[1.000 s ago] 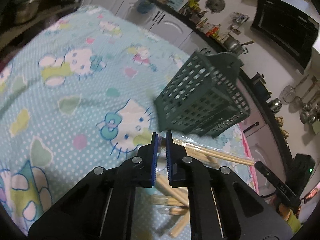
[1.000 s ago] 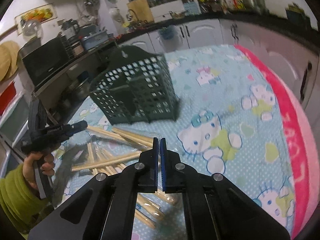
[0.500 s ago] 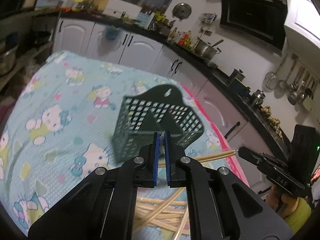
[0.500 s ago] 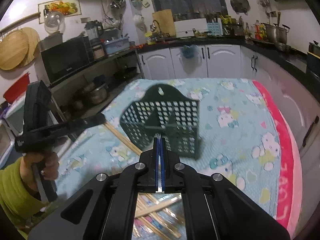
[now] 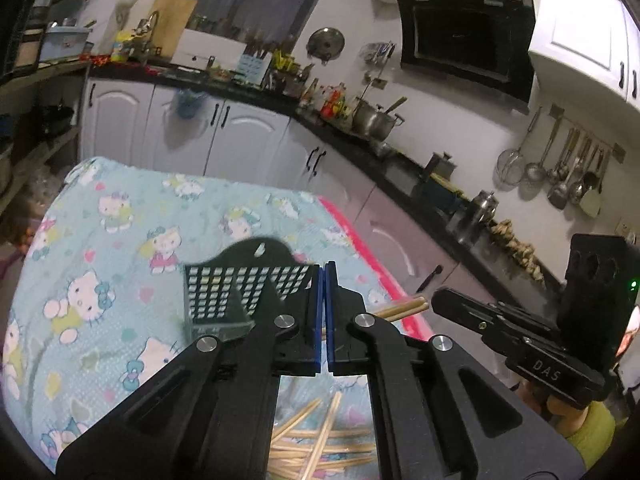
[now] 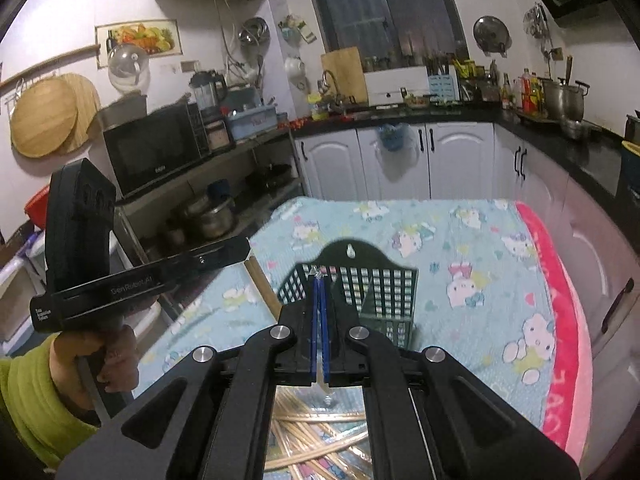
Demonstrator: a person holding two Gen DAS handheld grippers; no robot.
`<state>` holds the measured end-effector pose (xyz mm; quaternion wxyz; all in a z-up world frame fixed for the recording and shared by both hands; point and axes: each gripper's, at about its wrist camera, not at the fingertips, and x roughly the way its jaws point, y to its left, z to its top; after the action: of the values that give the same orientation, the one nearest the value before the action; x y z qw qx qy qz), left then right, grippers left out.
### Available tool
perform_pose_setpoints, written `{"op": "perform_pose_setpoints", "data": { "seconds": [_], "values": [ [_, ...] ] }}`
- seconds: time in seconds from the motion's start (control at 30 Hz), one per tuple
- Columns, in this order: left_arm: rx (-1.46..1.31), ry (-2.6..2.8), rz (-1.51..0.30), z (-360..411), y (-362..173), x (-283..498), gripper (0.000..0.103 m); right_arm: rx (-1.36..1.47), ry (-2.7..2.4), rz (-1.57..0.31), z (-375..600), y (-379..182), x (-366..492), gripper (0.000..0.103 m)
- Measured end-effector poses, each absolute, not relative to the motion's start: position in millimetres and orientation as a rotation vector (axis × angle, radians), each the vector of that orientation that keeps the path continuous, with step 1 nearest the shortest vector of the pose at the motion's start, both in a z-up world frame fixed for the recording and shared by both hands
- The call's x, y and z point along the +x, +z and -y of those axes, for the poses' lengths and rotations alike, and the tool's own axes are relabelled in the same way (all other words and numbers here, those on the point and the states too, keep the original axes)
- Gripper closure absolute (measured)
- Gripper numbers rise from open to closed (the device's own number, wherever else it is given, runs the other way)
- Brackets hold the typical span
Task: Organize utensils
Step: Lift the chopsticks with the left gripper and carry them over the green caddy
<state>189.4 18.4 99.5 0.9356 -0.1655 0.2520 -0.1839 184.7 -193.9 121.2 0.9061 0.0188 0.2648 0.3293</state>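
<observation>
Pinching, right claw [image 6: 319,276]: blue pads pressed together on a clear plastic wrapper that holds a pale stick; the wrapper's crinkled end pokes out past the tips.
Left claw [image 5: 323,266]: pads pressed together with only a hairline gap; nothing can be seen between them.
Chopsticks [image 5: 320,446]: a loose heap of pale wooden sticks on the cloth at the near edge, under both claws; two more ends [image 5: 402,307] jut out to the right.
Utensil basket [image 6: 376,286]: dark green, perforated, standing upright on the cloth beyond the claw tips, farther off than the heap.
Desk [image 6: 472,248]: draped in a light blue cartoon-cat cloth with a pink border on the right.
Hand [image 6: 106,354]: grips the left claw's handle, green sleeve at the wrist.
</observation>
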Motion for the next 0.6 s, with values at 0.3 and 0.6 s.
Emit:
{"op": "perform_pose_setpoints", "data": {
  "seconds": [0.3,0.6],
  "values": [
    [-0.304,-0.385,-0.42,-12.8,150.5,193.2,0.103,0.043,0.664,-0.454,196.2,169.3,185.0,0.101],
    [-0.274,-0.365,-0.337,-7.2,191.7,205.5,0.103,0.055,0.614,-0.402,206.3,196.5,194.5,0.101]
  ]
}}
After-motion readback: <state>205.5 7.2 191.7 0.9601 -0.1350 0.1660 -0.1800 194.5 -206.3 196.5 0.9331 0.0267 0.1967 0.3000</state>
